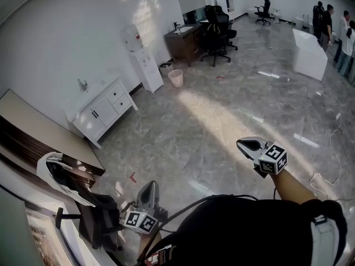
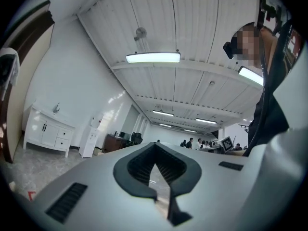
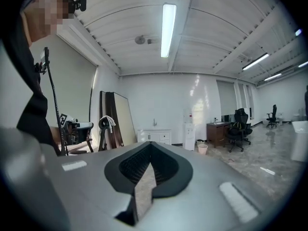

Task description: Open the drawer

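Grey marble floor (image 1: 222, 110) fills most of the head view, with a white wall (image 1: 66, 43) along the left. The white cabinet (image 1: 102, 111) stands against that wall at upper left of the head view, well apart from both grippers. Its long axis runs along the wall, lower left to upper right in the picture, and its front faces out over the floor toward the lower right. Two doors take its nearer half. The drawers (image 1: 118, 98) are stacked two high at its farther end, fronts flush with the cabinet face, shut. The cabinet (image 2: 48, 131) sits small at left in the left gripper view. In the right gripper view the cabinet (image 3: 155, 136) is near centre, just above the jaws. Farther along the wall are a white water dispenser (image 1: 143, 62) and a dark desk (image 1: 183, 42) with a black office chair (image 1: 216, 29) beside it. A white counter block (image 1: 309, 57) is at upper right. Left gripper (image 1: 148, 192) is low in the head view and points up the picture. In its own view the left gripper (image 2: 154, 153) has its jaws pressed together with nothing between them. Right gripper (image 1: 250, 145) is at mid right and points up-left. In its own view the right gripper (image 3: 150, 153) also has its jaws pressed together and holds nothing. A small pale bin (image 1: 176, 77) stands on the floor between dispenser and desk.
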Action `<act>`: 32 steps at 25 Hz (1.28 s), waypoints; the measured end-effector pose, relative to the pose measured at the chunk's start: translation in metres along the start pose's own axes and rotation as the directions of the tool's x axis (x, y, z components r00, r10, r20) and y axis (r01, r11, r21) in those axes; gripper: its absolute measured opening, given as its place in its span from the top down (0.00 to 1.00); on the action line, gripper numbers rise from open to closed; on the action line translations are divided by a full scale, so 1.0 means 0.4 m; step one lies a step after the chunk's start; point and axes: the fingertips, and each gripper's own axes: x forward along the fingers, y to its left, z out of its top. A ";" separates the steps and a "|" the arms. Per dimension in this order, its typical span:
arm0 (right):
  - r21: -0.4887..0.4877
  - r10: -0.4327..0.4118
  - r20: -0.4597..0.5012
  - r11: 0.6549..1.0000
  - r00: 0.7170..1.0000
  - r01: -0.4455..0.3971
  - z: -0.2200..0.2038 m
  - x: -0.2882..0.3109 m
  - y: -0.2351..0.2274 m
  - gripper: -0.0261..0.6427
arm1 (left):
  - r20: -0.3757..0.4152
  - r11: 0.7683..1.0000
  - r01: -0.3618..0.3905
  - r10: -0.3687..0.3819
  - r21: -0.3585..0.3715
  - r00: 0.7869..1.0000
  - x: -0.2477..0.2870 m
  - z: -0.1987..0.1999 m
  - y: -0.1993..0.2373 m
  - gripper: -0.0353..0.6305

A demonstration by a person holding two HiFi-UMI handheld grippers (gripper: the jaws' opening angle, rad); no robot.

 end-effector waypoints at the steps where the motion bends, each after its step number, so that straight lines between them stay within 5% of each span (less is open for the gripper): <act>1: -0.004 -0.012 0.004 1.000 1.000 0.012 0.012 0.033 0.005 0.97 | 0.001 1.000 0.016 -0.016 0.005 1.000 0.009 0.013 0.037 0.95; 8: -0.027 -0.036 0.006 0.999 0.999 0.036 0.051 0.269 0.058 0.97 | -0.019 0.995 0.100 -0.100 -0.001 0.995 0.085 0.047 0.266 0.95; 21: 0.002 -0.037 -0.014 0.999 0.999 0.037 0.059 0.465 -0.082 0.97 | -0.041 0.997 0.066 -0.067 -0.029 0.997 0.235 0.050 0.440 0.95; 32: -0.002 0.112 0.021 0.994 0.994 -0.112 0.128 0.647 -0.450 0.97 | -0.010 0.997 -0.072 0.072 0.033 0.997 0.541 0.071 0.444 0.95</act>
